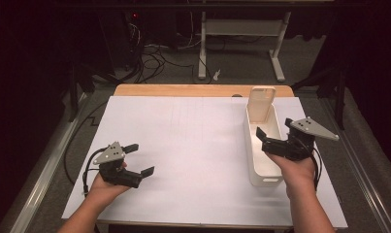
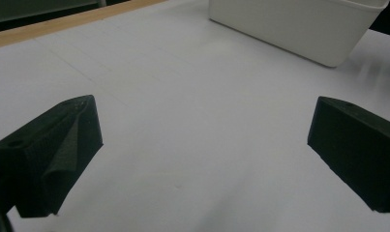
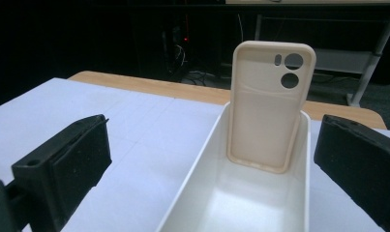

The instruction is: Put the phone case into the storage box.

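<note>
A cream phone case (image 1: 260, 101) leans upright against the far end wall of a long white bin (image 1: 251, 145) at the right of the table. My right gripper (image 1: 274, 127) hovers over the bin's near half, open, with nothing between its jaws. In the right gripper view the phone case (image 3: 267, 106) stands with its camera holes at the top, inside the bin (image 3: 197, 183), ahead of the gripper (image 3: 212, 159). My left gripper (image 1: 140, 159) rests low over the white sheet at the front left, open and empty. In the left gripper view the gripper (image 2: 202, 145) faces the bin (image 2: 289, 29).
A white sheet (image 1: 193, 145) covers most of the wooden table (image 1: 183, 90). Beyond the far edge lie floor cables (image 1: 154, 58) and a white table frame (image 1: 241, 29). Metal rails (image 1: 42, 170) run along both sides.
</note>
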Available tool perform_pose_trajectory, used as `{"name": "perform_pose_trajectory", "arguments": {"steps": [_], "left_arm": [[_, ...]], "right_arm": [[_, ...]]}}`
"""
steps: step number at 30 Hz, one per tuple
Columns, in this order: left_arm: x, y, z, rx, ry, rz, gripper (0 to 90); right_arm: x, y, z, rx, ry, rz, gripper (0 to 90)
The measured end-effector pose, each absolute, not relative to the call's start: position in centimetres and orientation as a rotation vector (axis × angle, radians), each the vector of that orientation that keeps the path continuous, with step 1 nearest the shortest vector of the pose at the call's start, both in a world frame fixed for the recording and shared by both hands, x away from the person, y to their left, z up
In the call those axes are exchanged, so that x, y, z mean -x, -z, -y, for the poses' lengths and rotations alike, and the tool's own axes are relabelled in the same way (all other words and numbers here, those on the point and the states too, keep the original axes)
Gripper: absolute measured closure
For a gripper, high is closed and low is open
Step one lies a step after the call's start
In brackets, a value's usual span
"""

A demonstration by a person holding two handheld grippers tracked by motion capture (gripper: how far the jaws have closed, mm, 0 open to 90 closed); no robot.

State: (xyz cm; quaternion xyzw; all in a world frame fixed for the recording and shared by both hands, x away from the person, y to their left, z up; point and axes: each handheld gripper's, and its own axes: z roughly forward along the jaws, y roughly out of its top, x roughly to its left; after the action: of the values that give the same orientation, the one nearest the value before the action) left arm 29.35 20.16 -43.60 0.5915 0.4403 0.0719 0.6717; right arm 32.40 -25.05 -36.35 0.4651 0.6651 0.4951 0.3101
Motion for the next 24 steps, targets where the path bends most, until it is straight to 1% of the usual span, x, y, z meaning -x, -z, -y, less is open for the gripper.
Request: {"name": "perform_pose_trajectory", "arguments": {"steps": [11,24], "left_arm": [[-29.0,44.0,-22.1,-1.286,-0.190,-1.006,0.3],[-28.5,44.3,-22.0,-1.311,-0.193,-0.991,0.4]], "right_arm": [[-29.0,38.1,26.9,-1.186,-1.329,-1.764,0.1],[-26.4,40.9,27.5,-1.167,-1.382,-1.771,0.1]]}}
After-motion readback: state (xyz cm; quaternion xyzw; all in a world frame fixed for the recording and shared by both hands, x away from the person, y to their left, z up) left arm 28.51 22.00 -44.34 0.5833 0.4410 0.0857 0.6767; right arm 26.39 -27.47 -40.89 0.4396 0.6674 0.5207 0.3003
